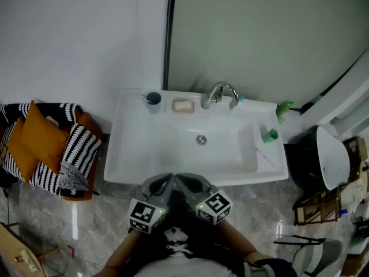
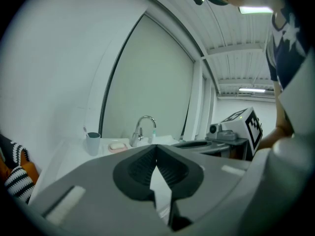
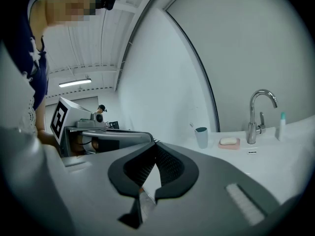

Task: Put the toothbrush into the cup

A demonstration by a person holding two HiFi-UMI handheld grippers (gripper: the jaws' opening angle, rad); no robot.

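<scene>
Nearest, at the sink's (image 1: 115, 154) front edge: left gripper (image 2: 156, 147) and right gripper (image 3: 155, 144) side by side, jaws of both clenched together, nothing between them. Further back, on the rear rim: faucet (image 1: 219, 94), pink soap dish (image 1: 183, 105), blue cup (image 1: 153, 98) at the left corner. Toothbrush (image 3: 191, 125) upright in that cup, tip above the rim.

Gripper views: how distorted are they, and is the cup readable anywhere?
Left gripper view: strong fisheye, dark round vignette, cup small but sharp. Right gripper view: same bowing, cup clear. Head view: little warp, even light, cup tiny on the sink rim.
</scene>
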